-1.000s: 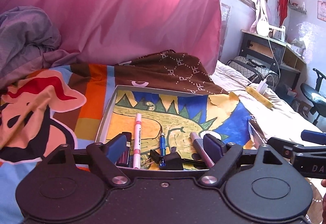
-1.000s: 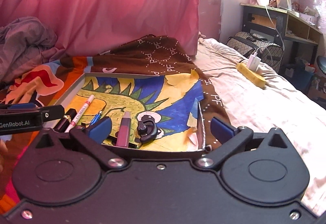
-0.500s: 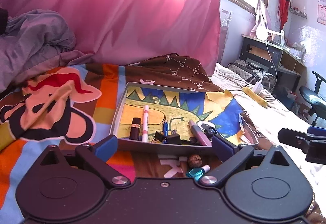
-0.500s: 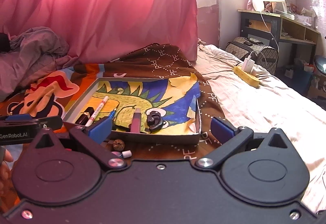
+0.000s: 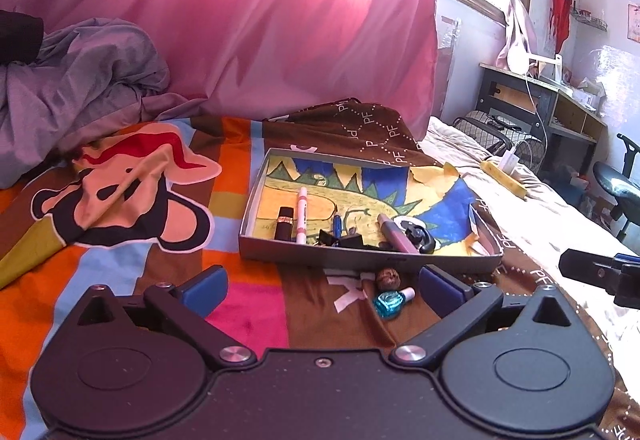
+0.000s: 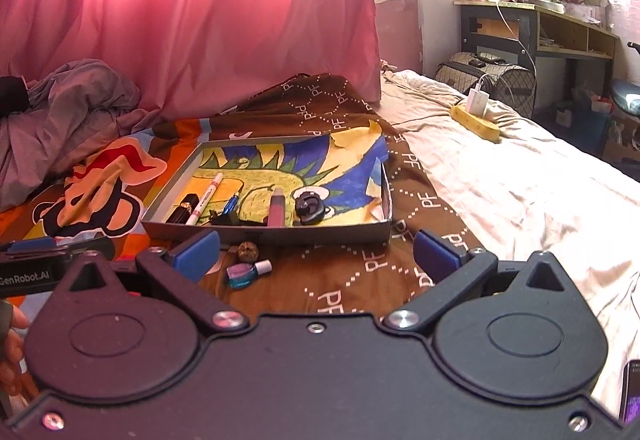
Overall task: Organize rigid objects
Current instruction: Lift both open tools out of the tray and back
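A shallow grey box (image 5: 360, 263) (image 6: 280, 234) with a dinosaur drawing on its floor lies on the bedspread. Inside it are a black lipstick (image 5: 284, 222) (image 6: 182, 210), a pink-and-white marker (image 5: 301, 213) (image 6: 206, 197), a blue pen (image 5: 337, 224) (image 6: 231, 203), a black binder clip (image 5: 346, 241), a mauve tube (image 5: 394, 238) (image 6: 276, 207) and a black earpiece (image 5: 420, 236) (image 6: 308, 205). In front of the box lie a walnut (image 5: 387, 278) (image 6: 247, 251) and a teal nail polish bottle (image 5: 392, 302) (image 6: 247, 272). My left gripper (image 5: 322, 286) and right gripper (image 6: 316, 252) both stand open and empty, short of the box.
A pink curtain (image 5: 260, 19) hangs behind the bed. Grey crumpled cloth (image 5: 80, 79) lies at the left. A yellow power strip with a charger (image 6: 476, 117) rests on the cream sheet. A dark desk (image 6: 536, 27) and a chair (image 5: 618, 191) stand at the right.
Both grippers have drawn back from over the box, so the whole box shows. The walnut and nail polish bottle in front of it have come into view.
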The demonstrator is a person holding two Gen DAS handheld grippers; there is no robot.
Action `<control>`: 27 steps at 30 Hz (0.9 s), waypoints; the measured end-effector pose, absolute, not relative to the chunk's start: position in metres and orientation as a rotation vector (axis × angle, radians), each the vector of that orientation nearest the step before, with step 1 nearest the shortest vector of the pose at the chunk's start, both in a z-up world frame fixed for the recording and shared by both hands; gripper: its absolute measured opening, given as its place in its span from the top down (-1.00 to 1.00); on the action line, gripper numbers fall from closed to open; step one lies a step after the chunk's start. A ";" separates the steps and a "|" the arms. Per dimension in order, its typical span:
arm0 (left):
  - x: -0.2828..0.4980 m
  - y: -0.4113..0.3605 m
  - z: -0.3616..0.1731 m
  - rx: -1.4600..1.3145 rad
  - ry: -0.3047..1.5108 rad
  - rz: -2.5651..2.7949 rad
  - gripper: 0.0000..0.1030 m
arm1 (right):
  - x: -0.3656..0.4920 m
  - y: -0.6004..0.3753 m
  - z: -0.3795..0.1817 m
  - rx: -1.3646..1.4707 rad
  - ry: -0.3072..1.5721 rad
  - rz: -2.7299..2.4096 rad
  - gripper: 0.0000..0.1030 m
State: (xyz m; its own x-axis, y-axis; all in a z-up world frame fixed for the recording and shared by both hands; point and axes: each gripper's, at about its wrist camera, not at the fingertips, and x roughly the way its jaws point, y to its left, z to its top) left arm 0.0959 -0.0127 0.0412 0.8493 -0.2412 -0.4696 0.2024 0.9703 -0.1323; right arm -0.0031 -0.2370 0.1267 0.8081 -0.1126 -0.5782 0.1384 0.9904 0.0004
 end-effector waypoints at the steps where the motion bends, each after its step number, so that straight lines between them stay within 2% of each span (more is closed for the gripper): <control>1: 0.094 -0.012 0.041 -0.077 0.506 -0.233 -0.98 | -0.005 -0.237 0.126 0.044 0.619 -0.135 -0.99; 16: 0.080 -0.015 0.036 -0.037 0.526 -0.230 -0.98 | -0.041 -0.224 0.123 0.037 0.675 -0.135 -0.99; 27: 0.085 -0.016 0.033 -0.039 0.548 -0.221 -0.98 | -0.031 -0.226 0.115 0.044 0.717 -0.129 -0.99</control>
